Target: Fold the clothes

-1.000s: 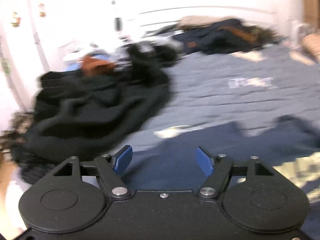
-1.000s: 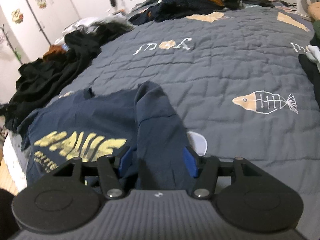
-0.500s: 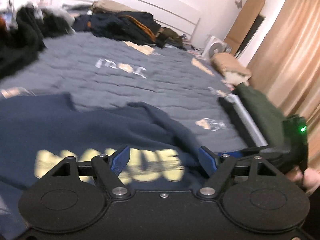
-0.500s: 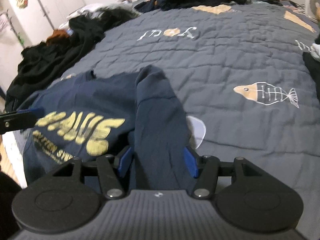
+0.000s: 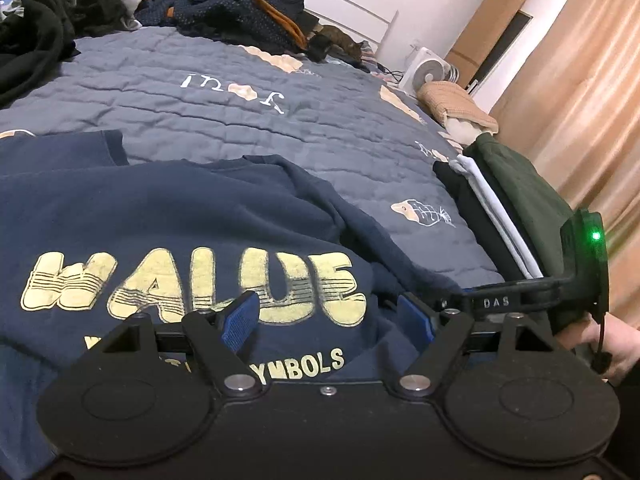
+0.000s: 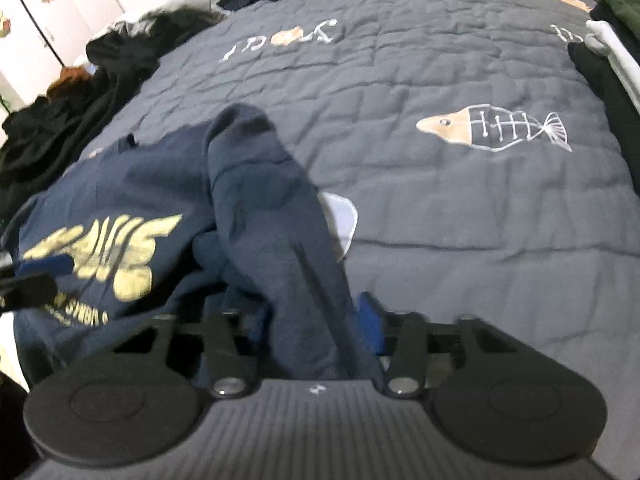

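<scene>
A navy sweatshirt (image 5: 168,216) with a yellow print lies spread on the grey quilt (image 5: 240,120). My left gripper (image 5: 328,320) hovers open just over the print, with nothing between its blue pads (image 5: 240,316). The sweatshirt's sleeve (image 6: 276,200) runs up the quilt and passes between the fingers of my right gripper (image 6: 312,316). Its jaws are closing, and the cloth bunches between them against the blue right pad (image 6: 370,318); the left pad is hidden by cloth. The right gripper's fingers (image 5: 484,302) show in the left wrist view, and the left gripper's pad (image 6: 44,266) in the right wrist view.
Folded clothes (image 5: 504,208) are stacked at the quilt's right edge. Black garments (image 6: 60,120) are heaped on the left, and more dark clothes (image 5: 240,12) lie by the headboard. A small fan (image 5: 428,74) and a curtain (image 5: 580,100) stand on the right. A hand (image 5: 612,344) holds the right gripper.
The left view swung from the black clothes pile to the sweatshirt and sank over its print. The right gripper's jaws narrowed around the sleeve and dipped a little.
</scene>
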`<action>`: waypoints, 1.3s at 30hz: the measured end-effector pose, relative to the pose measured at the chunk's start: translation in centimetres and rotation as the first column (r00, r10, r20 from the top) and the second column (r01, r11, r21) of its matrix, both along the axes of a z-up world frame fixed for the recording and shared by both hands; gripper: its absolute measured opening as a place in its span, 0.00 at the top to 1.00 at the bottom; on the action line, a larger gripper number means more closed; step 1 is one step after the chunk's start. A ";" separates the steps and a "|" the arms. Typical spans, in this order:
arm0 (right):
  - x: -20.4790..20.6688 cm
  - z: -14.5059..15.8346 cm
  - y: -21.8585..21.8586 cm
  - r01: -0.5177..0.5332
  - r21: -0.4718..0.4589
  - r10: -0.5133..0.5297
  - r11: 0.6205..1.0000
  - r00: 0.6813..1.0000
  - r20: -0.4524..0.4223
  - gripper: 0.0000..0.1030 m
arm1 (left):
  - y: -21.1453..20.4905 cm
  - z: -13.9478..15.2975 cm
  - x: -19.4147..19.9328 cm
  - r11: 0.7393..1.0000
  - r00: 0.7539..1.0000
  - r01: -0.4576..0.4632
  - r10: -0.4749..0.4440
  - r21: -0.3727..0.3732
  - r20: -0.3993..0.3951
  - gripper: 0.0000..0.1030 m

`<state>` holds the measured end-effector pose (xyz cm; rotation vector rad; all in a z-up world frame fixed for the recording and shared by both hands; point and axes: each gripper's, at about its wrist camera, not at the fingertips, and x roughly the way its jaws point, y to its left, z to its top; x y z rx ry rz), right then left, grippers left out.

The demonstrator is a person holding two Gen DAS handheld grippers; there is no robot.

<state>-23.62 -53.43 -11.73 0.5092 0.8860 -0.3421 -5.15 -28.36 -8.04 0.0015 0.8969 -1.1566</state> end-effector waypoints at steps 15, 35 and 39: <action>0.3 3.5 -1.1 0.255 -0.453 -0.200 0.854 0.965 0.167 0.81 | 1.0 0.1 0.8 1.000 1.000 -0.017 0.017 -0.003 0.007 0.27; 4.1 5.6 -3.6 0.122 -0.150 -0.083 0.981 0.966 0.246 0.37 | 3.6 2.9 7.6 0.979 0.933 -0.175 0.130 0.107 0.336 0.27; 5.8 5.0 -2.4 0.099 -0.145 -0.060 0.984 0.966 0.252 0.37 | 2.9 3.0 11.0 0.967 0.916 -0.210 0.142 0.147 0.375 0.27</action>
